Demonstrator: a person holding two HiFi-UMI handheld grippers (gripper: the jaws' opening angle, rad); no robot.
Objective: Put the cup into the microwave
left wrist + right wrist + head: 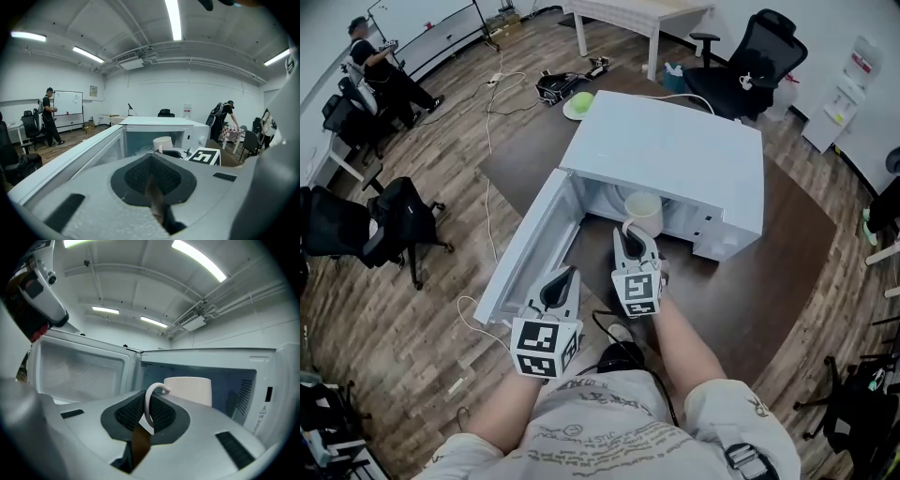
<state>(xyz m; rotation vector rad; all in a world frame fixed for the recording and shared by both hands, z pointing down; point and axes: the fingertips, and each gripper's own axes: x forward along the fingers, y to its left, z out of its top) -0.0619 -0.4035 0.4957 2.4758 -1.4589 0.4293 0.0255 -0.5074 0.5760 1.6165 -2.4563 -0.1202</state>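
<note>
The right claw [150,420] is pinching the thin handle [151,401] of the pale cup [187,390], and that is the only hold on the cup. The cup is right at the open front of the white microwave [675,155], which sits on the dark bench [769,281]. I cannot tell if the cup's bottom touches anything. The left claw [152,178] is pressed together with nothing in it, low down near the open door [520,248]. A few things could go wrong here. The handle is skinny and round, so the cup could swing or tip in the pinch, and a quick push could make it slip out. If the cup goes in too high, its rim could bump the top edge of the opening. If it goes in crooked, it could knock the side wall. If the claw lets go too soon, with the cup only on the front lip, the cup could wobble and fall out onto the bench. The left claw is close to the door, so a bump there could swing the door into the right arm and shake the cup.
</note>
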